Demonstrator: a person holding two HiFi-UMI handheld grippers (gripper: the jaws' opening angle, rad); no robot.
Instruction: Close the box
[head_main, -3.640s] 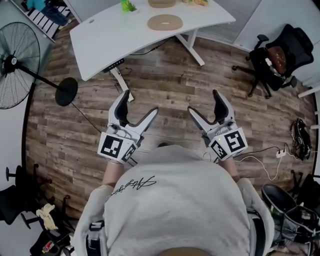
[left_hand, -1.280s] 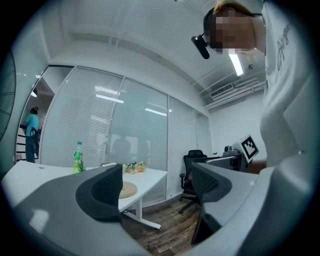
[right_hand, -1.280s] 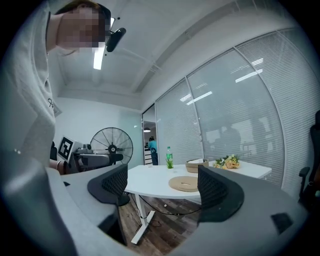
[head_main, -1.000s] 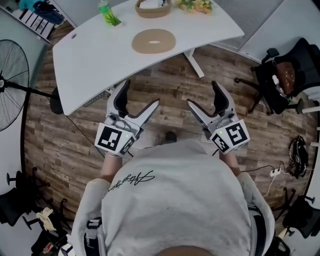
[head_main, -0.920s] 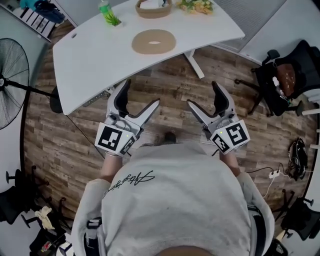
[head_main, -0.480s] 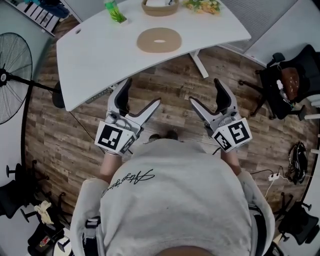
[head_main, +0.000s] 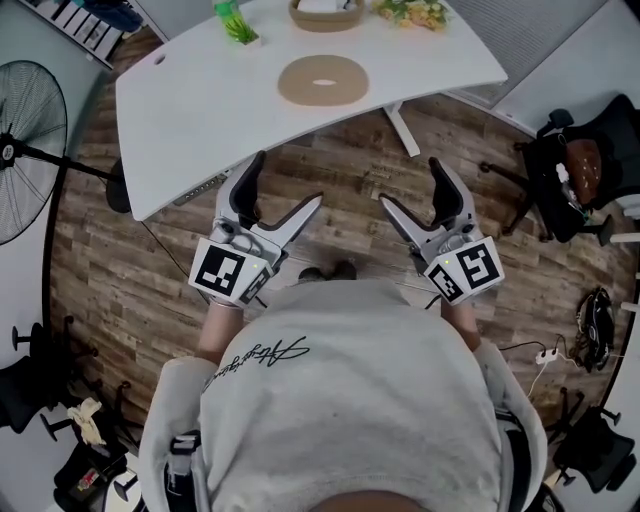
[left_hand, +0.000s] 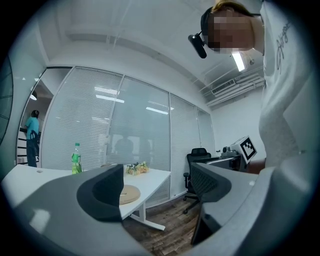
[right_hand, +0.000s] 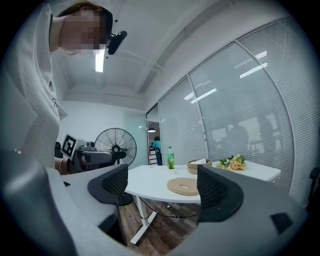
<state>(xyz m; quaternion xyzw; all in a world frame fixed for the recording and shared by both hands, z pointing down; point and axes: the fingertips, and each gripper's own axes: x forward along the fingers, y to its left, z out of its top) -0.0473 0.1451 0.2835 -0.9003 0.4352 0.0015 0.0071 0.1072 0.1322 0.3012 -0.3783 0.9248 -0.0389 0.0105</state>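
Nearest the camera is the person's grey sweatshirt (head_main: 340, 400), with both tools held out in front of the body, side by side and pointing level toward the desk (head_main: 200, 100). The left gripper (head_main: 287, 182) has its fingers (left_hand: 102, 192) spread wide with only floor and room showing between them, so it is released and carries nothing. The right gripper (head_main: 410, 182) is the same: its fingers (right_hand: 217, 192) stand apart and empty. This looks like a ready stance, with both tools open so that either can take hold once the desk is within reach.

Below them is bare wooden floor (head_main: 120, 270), which separates the grippers from the desk edge, so nothing on the desk can be touched from here.

On the desk, the closest thing is a flat round tan lid (head_main: 322, 80) with a slot in its middle, lying by itself. Beyond it, at the far edge, sits the round woven box (head_main: 325, 12) (partly cut off in the head view, plainer in the right gripper view), open on top and well apart from the lid. A green bottle (head_main: 235, 22) stands to its left and flowers (head_main: 412, 12) to its right.

Closing has not begun. The lid probably has to be lifted and carried back to the box.
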